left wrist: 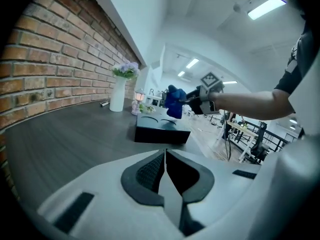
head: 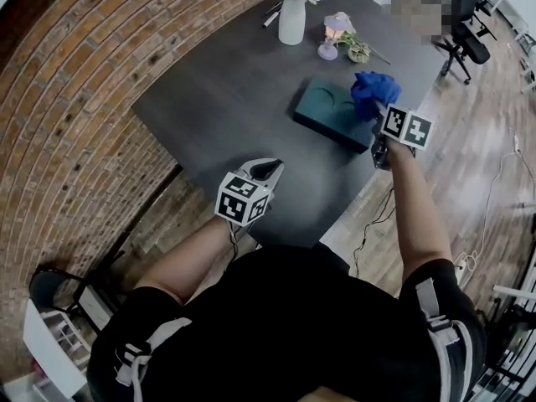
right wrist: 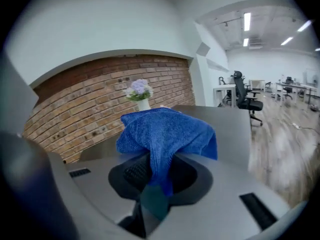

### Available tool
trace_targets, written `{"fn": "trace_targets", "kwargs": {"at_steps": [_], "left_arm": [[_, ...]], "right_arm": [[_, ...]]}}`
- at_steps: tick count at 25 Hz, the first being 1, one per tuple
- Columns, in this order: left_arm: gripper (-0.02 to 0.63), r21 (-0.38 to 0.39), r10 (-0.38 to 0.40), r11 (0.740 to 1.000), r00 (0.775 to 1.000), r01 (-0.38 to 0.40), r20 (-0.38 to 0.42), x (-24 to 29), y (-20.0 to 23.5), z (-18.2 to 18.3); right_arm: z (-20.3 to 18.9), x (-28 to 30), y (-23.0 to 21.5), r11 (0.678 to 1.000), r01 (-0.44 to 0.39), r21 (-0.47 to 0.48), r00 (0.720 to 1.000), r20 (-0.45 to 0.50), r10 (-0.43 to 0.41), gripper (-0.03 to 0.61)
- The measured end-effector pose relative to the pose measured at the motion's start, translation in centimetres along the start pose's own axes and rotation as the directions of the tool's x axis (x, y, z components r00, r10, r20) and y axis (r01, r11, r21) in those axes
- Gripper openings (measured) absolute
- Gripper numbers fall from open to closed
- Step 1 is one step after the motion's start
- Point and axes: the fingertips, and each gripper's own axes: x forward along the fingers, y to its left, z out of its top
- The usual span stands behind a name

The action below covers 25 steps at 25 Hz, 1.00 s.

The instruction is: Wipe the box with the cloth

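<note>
Left gripper [head: 265, 171] is held at the bench [head: 209, 99] near edge, jaws together and empty. Cloth [head: 373, 90] is clenched in the right gripper [head: 377, 117] jaws over the box [head: 328, 111] by the right edge. Wiping is not yet begun; lowering to contact is judged next.

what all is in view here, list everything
table: one, dark grey, beside the brick wall
box: one, dark teal, on the table near its right edge
cloth: one, blue, bunched over the box's right end
vase: one, white, with purple flowers, at the table's far end
small ornament: one, pale pink, right of the vase
brick wall: one, red-brown, along the table's left side
office chair: one clear, black, on the wood floor beyond the table
left gripper: one, white, jaws shut and empty, over the table's near edge
right gripper: one, shut on the cloth, at the box
</note>
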Motion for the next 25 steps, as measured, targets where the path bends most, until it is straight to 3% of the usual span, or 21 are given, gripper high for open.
{"fn": "trace_targets", "kwargs": {"at_steps": [5, 10, 16, 21, 25], "left_arm": [[0.011, -0.018, 0.069, 0.997, 0.998, -0.069, 0.013, -3.3, 1.7, -0.7], [0.011, -0.026, 0.139, 0.990, 0.990, -0.138, 0.013, -6.3, 3.7, -2.1], [0.011, -0.024, 0.136, 0.990, 0.990, -0.136, -0.035, -6.8, 4.7, -5.1], [0.011, 0.051, 0.005, 0.999, 0.999, -0.003, -0.032, -4.0, 1.9, -4.1], [0.011, 0.095, -0.078, 0.992, 0.997, 0.079, -0.022, -2.4, 0.0, -3.3]], "right_arm": [[-1.6, 4.3, 12.3, 0.976, -0.213, -0.039, 0.976, -0.059, 0.210, 0.084], [-4.9, 7.2, 15.9, 0.965, -0.248, -0.085, 0.961, -0.144, 0.235, 0.084], [-6.5, 5.6, 11.3, 0.984, -0.163, -0.076, 0.977, -0.149, 0.150, 0.083], [-8.2, -0.3, 3.3, 1.000, -0.017, -0.024, 0.990, -0.142, 0.013, 0.083], [-9.7, -6.3, -2.7, 0.991, 0.137, 0.000, 0.981, -0.137, -0.135, 0.083]]}}
